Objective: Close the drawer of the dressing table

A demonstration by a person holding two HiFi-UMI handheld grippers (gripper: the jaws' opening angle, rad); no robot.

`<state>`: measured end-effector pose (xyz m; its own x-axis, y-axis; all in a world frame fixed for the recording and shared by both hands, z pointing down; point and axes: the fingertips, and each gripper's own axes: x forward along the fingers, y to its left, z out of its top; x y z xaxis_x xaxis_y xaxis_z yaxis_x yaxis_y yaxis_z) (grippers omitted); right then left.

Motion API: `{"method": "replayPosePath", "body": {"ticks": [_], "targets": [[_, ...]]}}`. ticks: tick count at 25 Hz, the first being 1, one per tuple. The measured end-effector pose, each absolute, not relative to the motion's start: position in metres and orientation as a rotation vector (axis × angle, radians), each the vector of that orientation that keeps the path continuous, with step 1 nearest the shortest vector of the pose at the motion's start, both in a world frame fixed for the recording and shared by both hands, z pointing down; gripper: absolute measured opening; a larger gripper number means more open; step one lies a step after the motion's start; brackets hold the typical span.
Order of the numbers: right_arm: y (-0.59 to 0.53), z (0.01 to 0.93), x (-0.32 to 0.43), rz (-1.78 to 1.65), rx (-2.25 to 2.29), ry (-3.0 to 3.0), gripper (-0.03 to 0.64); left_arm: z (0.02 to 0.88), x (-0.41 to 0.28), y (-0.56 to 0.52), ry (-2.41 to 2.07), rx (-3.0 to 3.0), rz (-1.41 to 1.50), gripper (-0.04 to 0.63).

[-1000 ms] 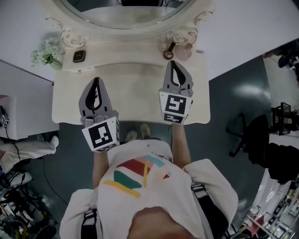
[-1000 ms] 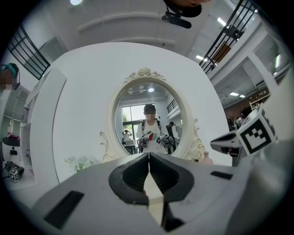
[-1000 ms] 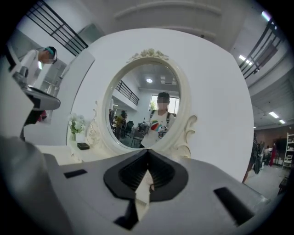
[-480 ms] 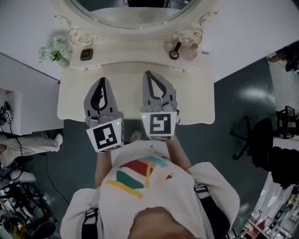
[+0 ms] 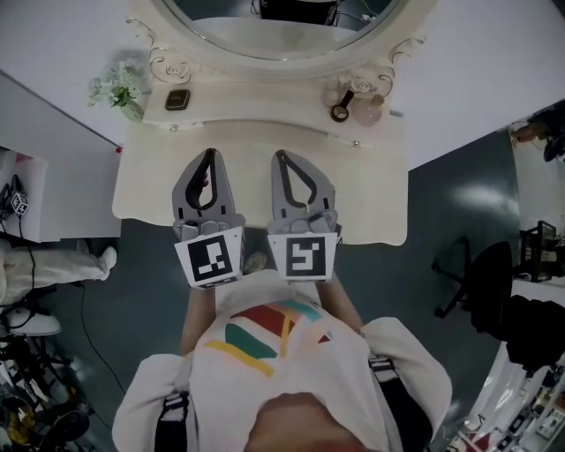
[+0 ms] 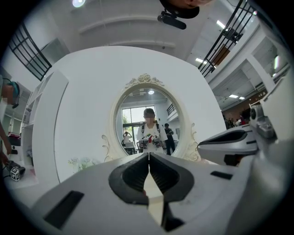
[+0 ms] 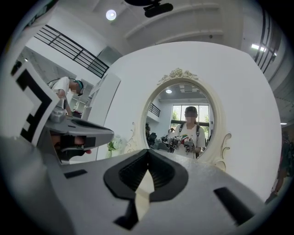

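Two tools are in play, side by side over the cream table (image 5: 371, 203). Both point toward the one big oval mirror (image 5: 265, 26) at the back. The left tool (image 5: 208, 154) has its jaws pressed together tip to tip, and its own view shows only pale tabletop through the slot behind the tips. The right tool (image 5: 281, 155) is just the same, pinched closed with nothing between the pads. They sit near each other without touching, each carrying one marker cube at the person's end, so that's two cubes just past the table's front edge. The drawer cannot be made out from up here. The tabletop covers the front of the table, and neither tool view looks down at it. On the rear ledge, at the left end, stands one small bunch of pale flowers (image 5: 119, 86). Just beside it lies one small dark square object (image 5: 177, 100). At the right end is a cluster of pinkish glass pieces (image 5: 357, 93), too tightly packed to count. One black chair (image 5: 481, 274) stands well apart on the dark floor to the right. In both tool views the mirror reflects the person holding the pair of tools up at chest height.
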<state>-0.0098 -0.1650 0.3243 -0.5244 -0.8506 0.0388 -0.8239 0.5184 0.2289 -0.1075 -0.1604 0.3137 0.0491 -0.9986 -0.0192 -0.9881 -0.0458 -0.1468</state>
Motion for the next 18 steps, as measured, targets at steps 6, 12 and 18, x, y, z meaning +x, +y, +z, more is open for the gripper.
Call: {"method": "replayPosePath", "body": {"ticks": [6,12,18], "targets": [[-0.1609,0.3219,-0.0082,-0.295,1.462,-2.589,0.0,0.3114,-0.1047,-0.157,2.065,-2.178,-0.104,0.008],[-0.1595,0.3213,-0.0074,-0.299,1.471,-2.581,0.0,0.3096,-0.1083,-0.1559,2.063,-2.172,-0.096,0.008],[-0.1571,0.3237,-0.0094,-0.312,1.456,-2.569,0.0,0.3092,-0.1087,-0.1557,2.052,-2.164,-0.08,0.008]]}}
